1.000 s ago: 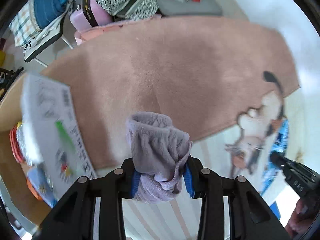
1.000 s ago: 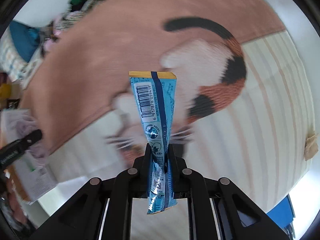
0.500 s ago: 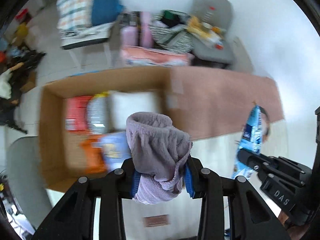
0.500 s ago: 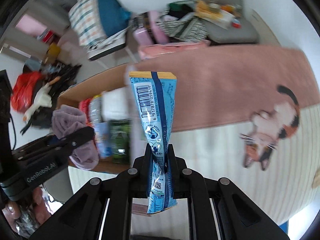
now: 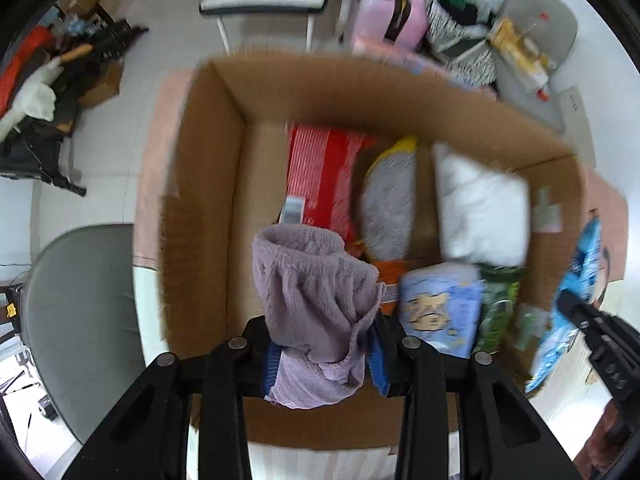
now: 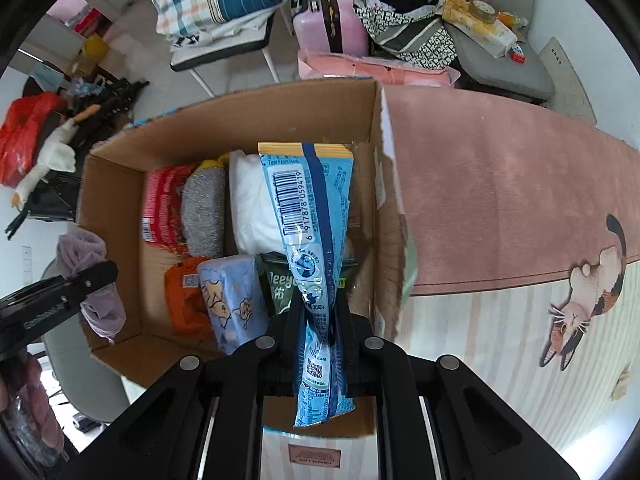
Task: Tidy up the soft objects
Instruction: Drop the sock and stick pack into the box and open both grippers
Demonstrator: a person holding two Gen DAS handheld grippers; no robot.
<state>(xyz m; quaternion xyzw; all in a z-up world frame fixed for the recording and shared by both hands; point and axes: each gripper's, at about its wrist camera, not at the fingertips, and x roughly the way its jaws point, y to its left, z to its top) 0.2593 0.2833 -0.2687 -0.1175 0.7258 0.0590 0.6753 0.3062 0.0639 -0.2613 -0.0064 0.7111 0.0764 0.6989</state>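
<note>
My left gripper (image 5: 322,350) is shut on a purple fleece cloth (image 5: 316,280) and holds it above the near left part of an open cardboard box (image 5: 200,208). My right gripper (image 6: 318,322) is shut on a light blue snack packet (image 6: 310,220) and holds it over the right side of the same box (image 6: 256,120). The purple cloth also shows at the left of the right wrist view (image 6: 86,254). The blue packet shows at the right of the left wrist view (image 5: 576,280). The box holds a red pack (image 5: 324,172), a grey pad (image 5: 388,208), a white pillow (image 5: 480,212) and a blue tissue pack (image 5: 438,308).
The box stands at the edge of a pink rug (image 6: 500,184) with a cat picture (image 6: 580,292). Behind it are a chair with folded bedding (image 6: 216,4), a pink suitcase (image 6: 332,20) and bags (image 6: 408,28). A grey seat (image 5: 80,312) is left of the box.
Both grippers have swung from over the rug to above the box, each keeping its hold. The box has grown larger and more central in both views.
</note>
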